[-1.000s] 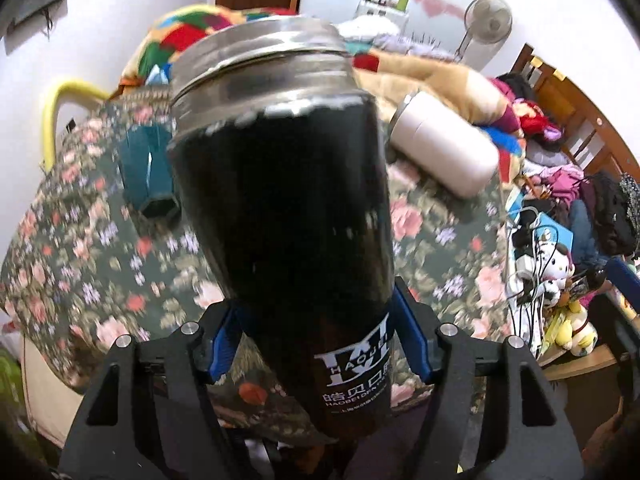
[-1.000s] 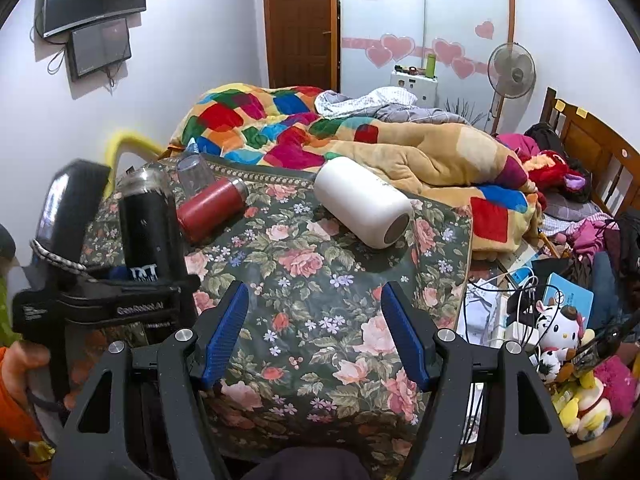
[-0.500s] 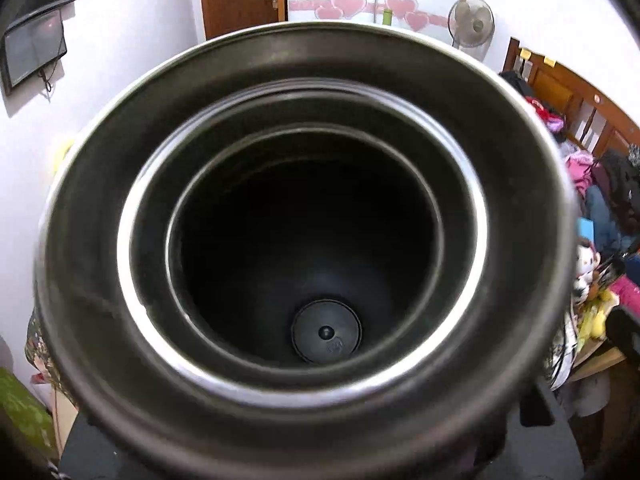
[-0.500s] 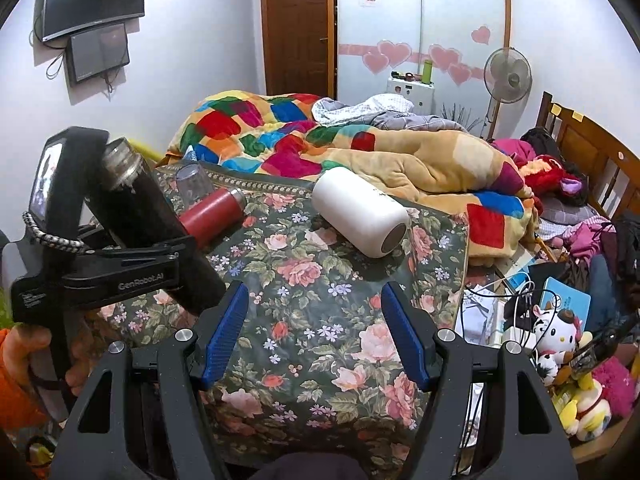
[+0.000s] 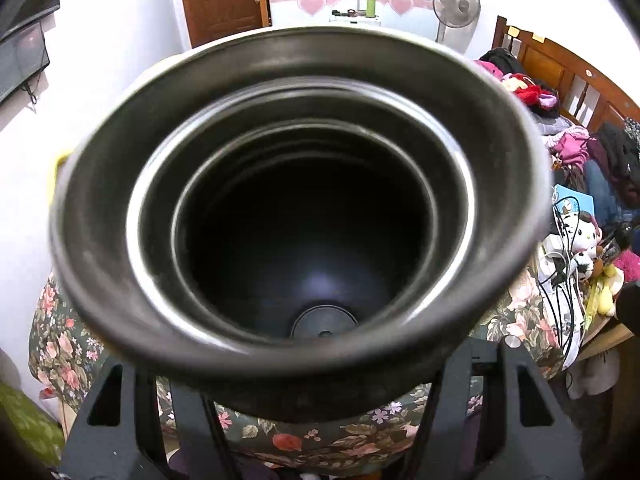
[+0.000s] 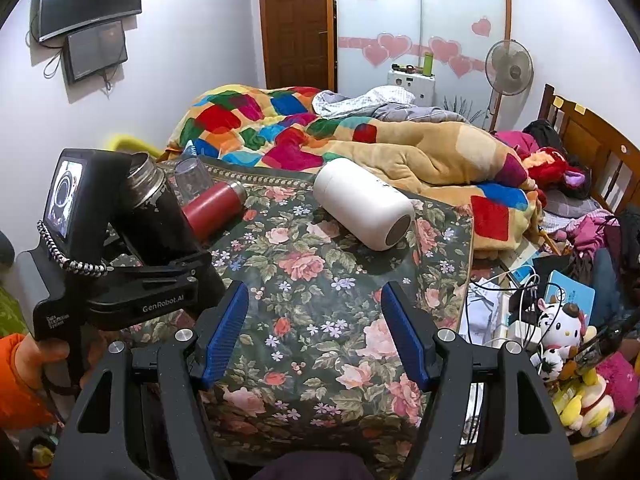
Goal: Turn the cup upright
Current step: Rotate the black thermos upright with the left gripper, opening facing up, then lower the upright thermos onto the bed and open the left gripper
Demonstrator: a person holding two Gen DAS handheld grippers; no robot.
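My left gripper (image 6: pixel 196 276) is shut on a black steel flask (image 6: pixel 160 216) and holds it tilted above the left of the floral cloth (image 6: pixel 320 280), mouth toward its own camera. In the left wrist view the flask's open mouth (image 5: pixel 304 216) fills the frame and hides the fingertips. My right gripper (image 6: pixel 316 332) is open and empty over the cloth's near part. A white cup (image 6: pixel 364 204) lies on its side on the cloth. A red flask (image 6: pixel 212 210) lies on its side at the far left.
A clear glass (image 6: pixel 192 178) stands behind the red flask. A patchwork quilt (image 6: pixel 340 140) is heaped behind the cloth. Cables, toys and clothes (image 6: pixel 560 320) crowd the right side. A wooden bed frame (image 6: pixel 592 148) stands far right.
The left gripper has tipped the black flask from upright over toward its own camera and lifted it a little. The right gripper has barely moved.
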